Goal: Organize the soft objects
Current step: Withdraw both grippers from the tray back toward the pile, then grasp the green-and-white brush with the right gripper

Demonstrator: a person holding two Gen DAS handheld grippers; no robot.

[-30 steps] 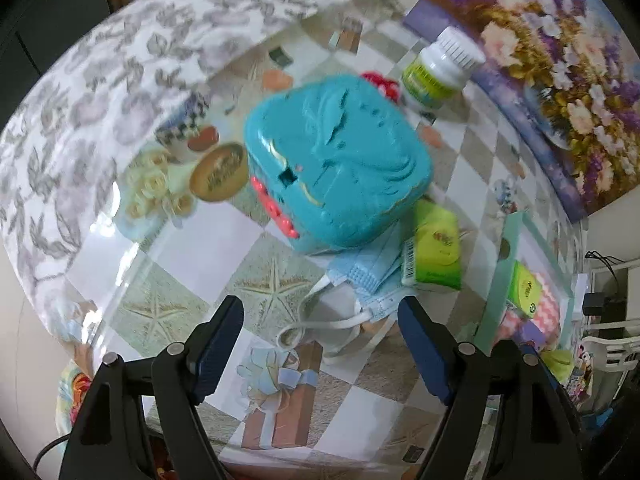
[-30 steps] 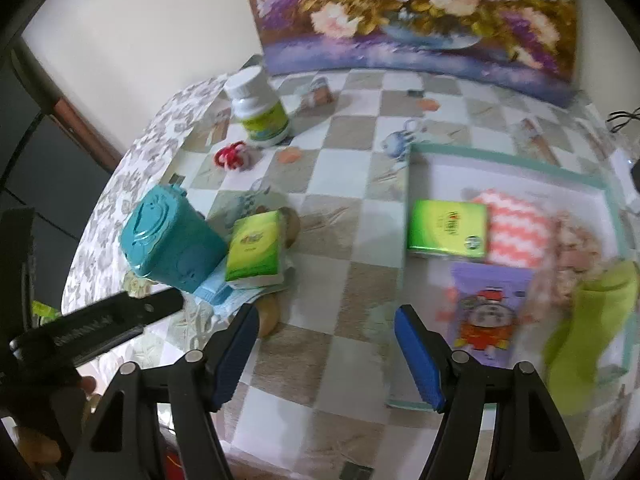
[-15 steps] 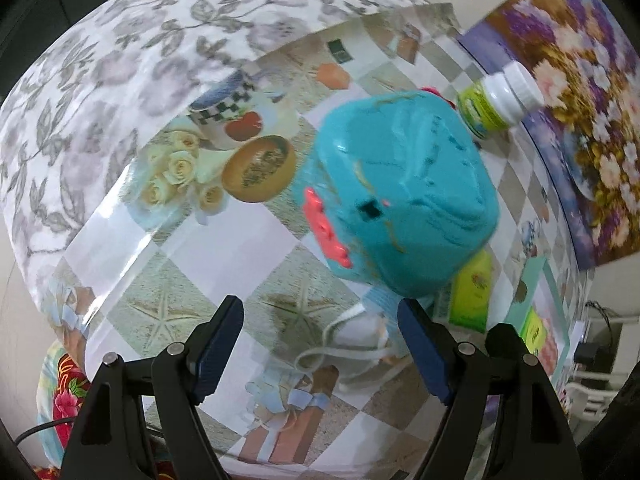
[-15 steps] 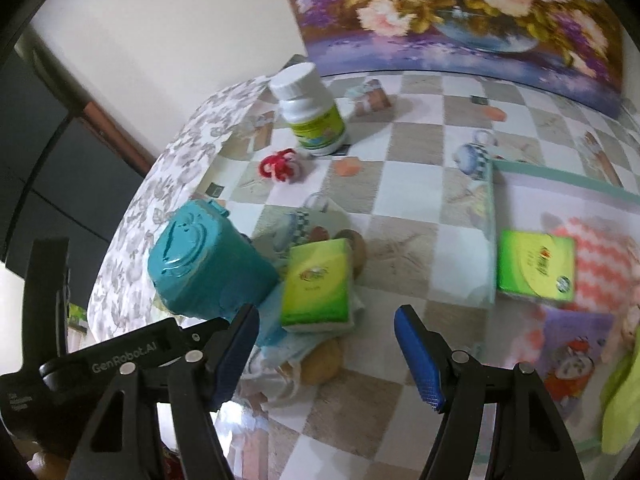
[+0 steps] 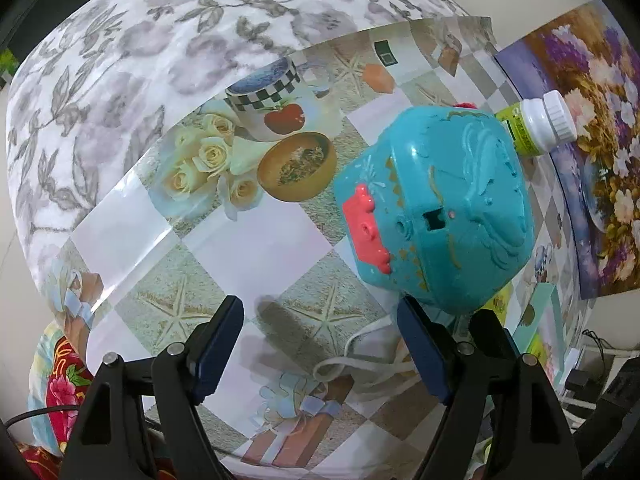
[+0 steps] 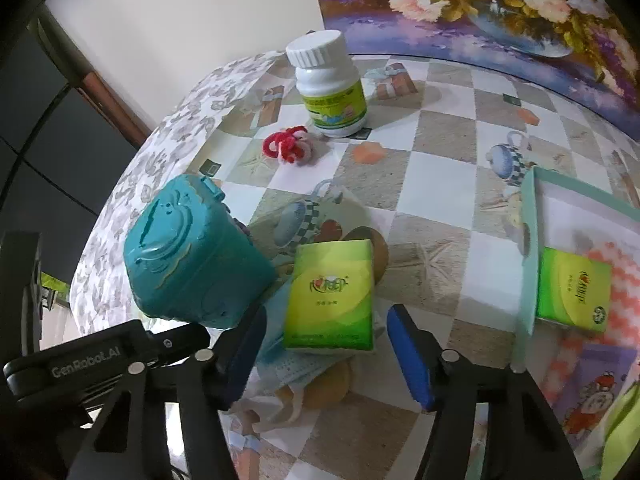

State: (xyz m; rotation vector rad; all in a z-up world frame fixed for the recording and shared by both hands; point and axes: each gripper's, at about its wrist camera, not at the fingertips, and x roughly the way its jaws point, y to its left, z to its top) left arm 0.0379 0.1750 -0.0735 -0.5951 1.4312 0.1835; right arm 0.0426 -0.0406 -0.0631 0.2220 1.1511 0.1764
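Note:
A green tissue pack (image 6: 330, 296) lies on blue face masks (image 6: 296, 368) beside a teal plastic box (image 6: 192, 256). My right gripper (image 6: 326, 320) hangs over the pack with its jaws closing. The pack sits between the blue pads (image 6: 408, 356), with a small gap on each side. My left gripper (image 5: 320, 340) is open over bare tablecloth, just left of the teal box (image 5: 436, 216). White mask straps (image 5: 360, 356) lie by its right finger. In the right wrist view the left gripper's black body (image 6: 104, 360) shows at the lower left.
A mint tray (image 6: 530, 248) at the right holds another green pack (image 6: 572, 296), a pink chevron cloth (image 6: 624, 280) and a purple packet (image 6: 592, 384). A white bottle (image 6: 330, 84) and a red fuzzy loop (image 6: 290, 146) stand behind. A flower painting (image 6: 500, 8) leans on the wall.
The right gripper has come down and left until the tissue pack lies between its fingers, which have narrowed. The left gripper has shifted and rolled, so the teal box now sits to its right.

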